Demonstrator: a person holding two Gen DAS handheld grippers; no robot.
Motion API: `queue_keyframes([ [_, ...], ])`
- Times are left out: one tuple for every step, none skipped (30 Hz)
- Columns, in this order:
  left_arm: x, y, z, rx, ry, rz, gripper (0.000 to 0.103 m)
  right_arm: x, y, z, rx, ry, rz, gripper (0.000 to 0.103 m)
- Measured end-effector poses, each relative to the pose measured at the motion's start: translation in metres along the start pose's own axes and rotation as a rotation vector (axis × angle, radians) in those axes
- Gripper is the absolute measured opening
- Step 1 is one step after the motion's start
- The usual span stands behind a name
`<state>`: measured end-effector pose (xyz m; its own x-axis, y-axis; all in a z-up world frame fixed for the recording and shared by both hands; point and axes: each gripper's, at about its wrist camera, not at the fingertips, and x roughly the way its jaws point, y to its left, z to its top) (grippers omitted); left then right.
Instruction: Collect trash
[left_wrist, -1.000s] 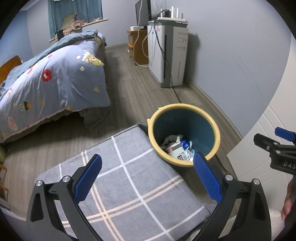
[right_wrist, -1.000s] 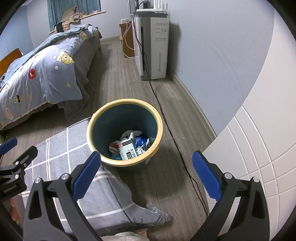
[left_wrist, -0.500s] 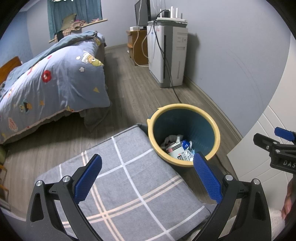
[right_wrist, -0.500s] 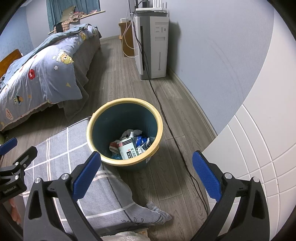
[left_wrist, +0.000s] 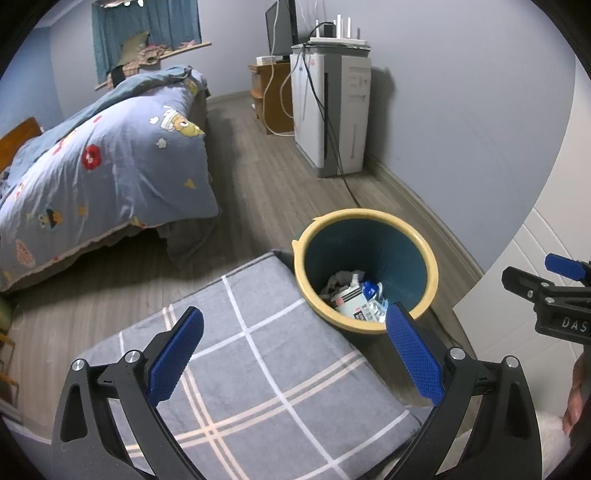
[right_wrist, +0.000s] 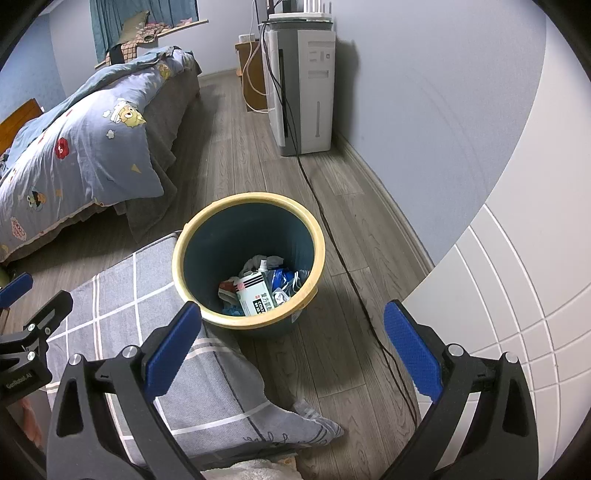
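Left gripper (left_wrist: 293, 352) & right gripper (right_wrist: 291, 349): black frames w/ silver screws, blue textured pads (left_wrist: 413, 352); "DAS" lettering, right edge.

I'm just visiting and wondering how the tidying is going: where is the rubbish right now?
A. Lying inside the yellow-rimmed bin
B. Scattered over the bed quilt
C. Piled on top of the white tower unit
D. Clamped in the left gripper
A: the trash, a box and crumpled wrappers, lies at the bottom of the bin, while the left gripper and right gripper are both open and hold nothing.
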<state>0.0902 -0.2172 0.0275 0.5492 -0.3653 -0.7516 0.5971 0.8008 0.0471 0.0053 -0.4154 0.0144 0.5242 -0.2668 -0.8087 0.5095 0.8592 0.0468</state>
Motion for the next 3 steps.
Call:
queue_keyframes([
  [-0.0012,0.0016,0.0003,-0.006,0.001,-0.004,0.098,0.0038,0.0004,-0.0007,0.005,0.023,0.004,0.097],
  [-0.0026,0.0038,-0.0003,-0.017,-0.001,-0.005,0.098,0.0088,0.0001,-0.0005,0.01,0.05,0.01,0.097],
  [-0.0049,0.0057,-0.0002,-0.026,-0.004,-0.008,0.098,0.0088,0.0001,-0.0005,0.01,0.05,0.01,0.097],
])
